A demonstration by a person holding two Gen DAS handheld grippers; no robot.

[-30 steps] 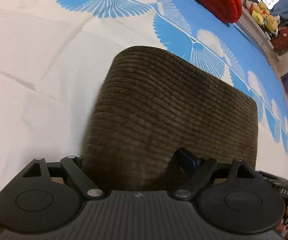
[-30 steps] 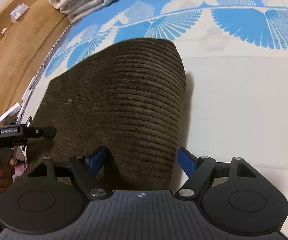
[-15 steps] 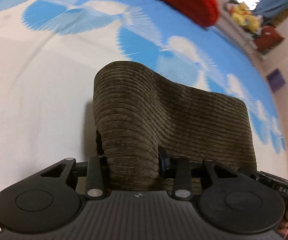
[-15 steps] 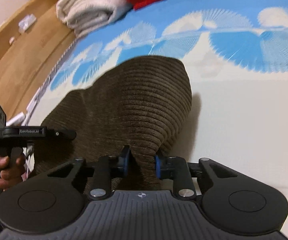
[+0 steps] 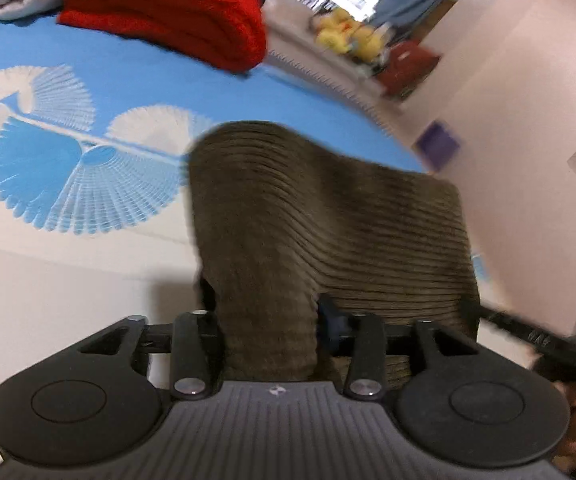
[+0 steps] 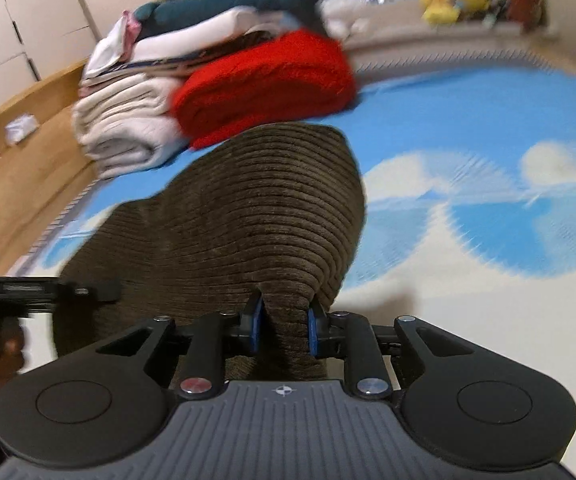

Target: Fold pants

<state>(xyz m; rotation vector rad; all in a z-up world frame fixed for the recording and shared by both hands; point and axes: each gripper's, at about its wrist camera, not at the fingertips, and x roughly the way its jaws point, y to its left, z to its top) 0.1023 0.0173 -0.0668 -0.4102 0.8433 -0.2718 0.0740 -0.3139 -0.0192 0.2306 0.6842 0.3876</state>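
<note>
Item: brown corduroy pants (image 5: 328, 216), already folded into a thick panel, near edge lifted off the bed (image 5: 47, 300). We pinch each near corner so the edge rises level for the next fold. Left hand-held gripper (image 5: 267, 320) clamps one corner; right hand-held gripper (image 6: 283, 316) the other. Both are held low and point forward. Beyond: red blanket (image 6: 263, 88).

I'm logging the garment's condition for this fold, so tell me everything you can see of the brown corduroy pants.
The brown corduroy pants are thick, ribbed fabric, already folded into a compact panel. The near edge is pinched at two spots: by the left gripper and by the right gripper, so the cloth bunches and arches up from the blue-and-white patterned bed sheet. Waistband and legs cannot be told apart.
</note>
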